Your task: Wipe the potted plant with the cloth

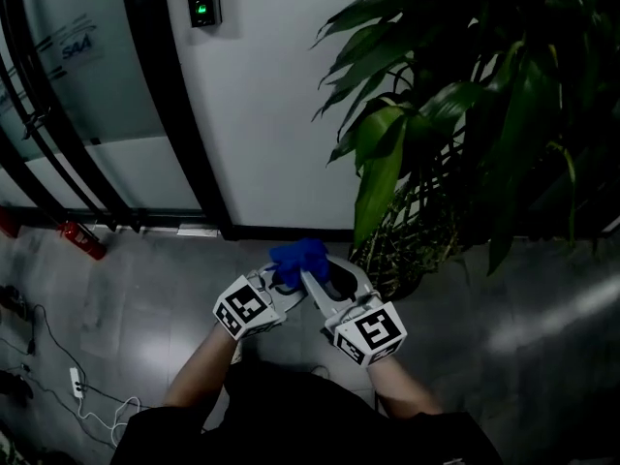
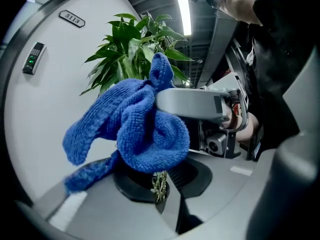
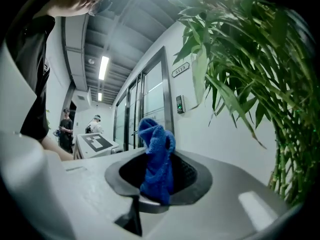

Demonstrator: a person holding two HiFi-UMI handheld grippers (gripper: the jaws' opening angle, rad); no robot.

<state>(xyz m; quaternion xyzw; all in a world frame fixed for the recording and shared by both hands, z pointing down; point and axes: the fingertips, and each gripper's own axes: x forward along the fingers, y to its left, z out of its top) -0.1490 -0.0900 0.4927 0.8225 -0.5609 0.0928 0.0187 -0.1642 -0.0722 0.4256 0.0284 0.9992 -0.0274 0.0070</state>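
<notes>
Blue fluffy cloth (image 1: 298, 258) bunched low, near tall green leafy potted plant (image 1: 455, 124), not touching. Left gripper (image 2: 150, 176) and right gripper (image 3: 159, 184) both pinch cloth. Wiping not begun; likely next: lift cloth onto leaf.

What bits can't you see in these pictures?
Potted plant, head view: pot lost in shadow; top cut by the edge.
Left gripper, left gripper view: cloth covers the jaw tips.
Door sign, right gripper view: too small to read.

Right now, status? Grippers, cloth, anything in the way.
Left gripper and right gripper both shut on cloth. Cloth bunched between them, not yet on plant. Plant ahead right, path looks open.
</notes>
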